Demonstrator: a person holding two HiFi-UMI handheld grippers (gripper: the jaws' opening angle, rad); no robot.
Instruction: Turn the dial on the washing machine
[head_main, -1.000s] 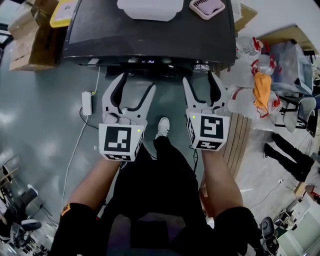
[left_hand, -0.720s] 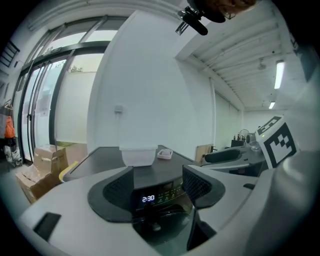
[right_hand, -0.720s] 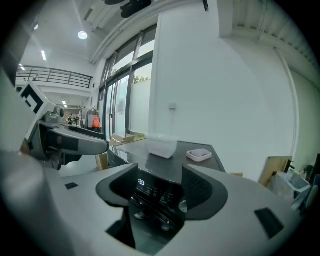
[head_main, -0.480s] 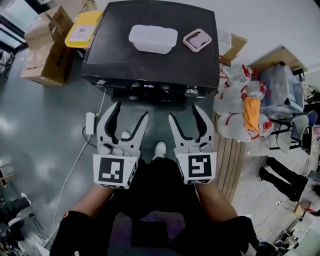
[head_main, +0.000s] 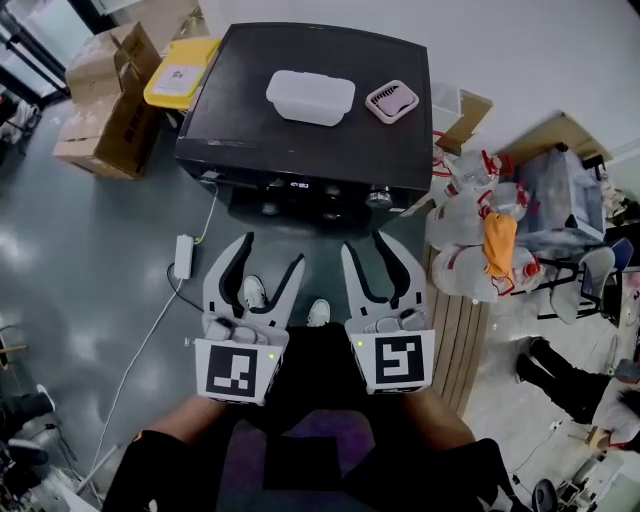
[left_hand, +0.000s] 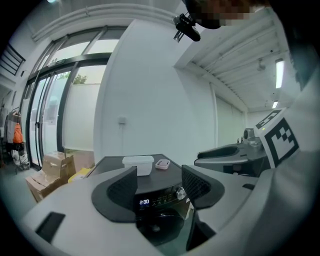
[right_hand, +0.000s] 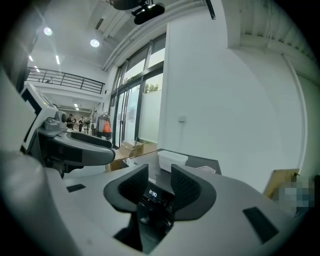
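Observation:
The black washing machine (head_main: 240, 110) stands ahead of me, its control panel facing me with a lit display (head_main: 300, 185) and a silver dial (head_main: 379, 198) at the panel's right. Both grippers hang in the air short of the panel, touching nothing. My left gripper (head_main: 272, 252) is open; in its own view the dial (left_hand: 181, 192) shows between the jaws, far off. My right gripper (head_main: 366, 243) has just been closing and its jaws stand narrower, still apart with nothing between them. The display (right_hand: 152, 193) shows through that gap.
A white container (head_main: 310, 97) and a pink item (head_main: 392, 100) lie on the machine's top. Cardboard boxes (head_main: 105, 100) and a yellow box (head_main: 180, 72) stand at its left. A power strip (head_main: 184, 256) lies on the floor. Plastic bags (head_main: 470, 230) pile at the right.
Both grippers have drawn back from the control panel, and the machine now sits farther off with its whole top in view. The right gripper's jaws have narrowed; the left stays wide.

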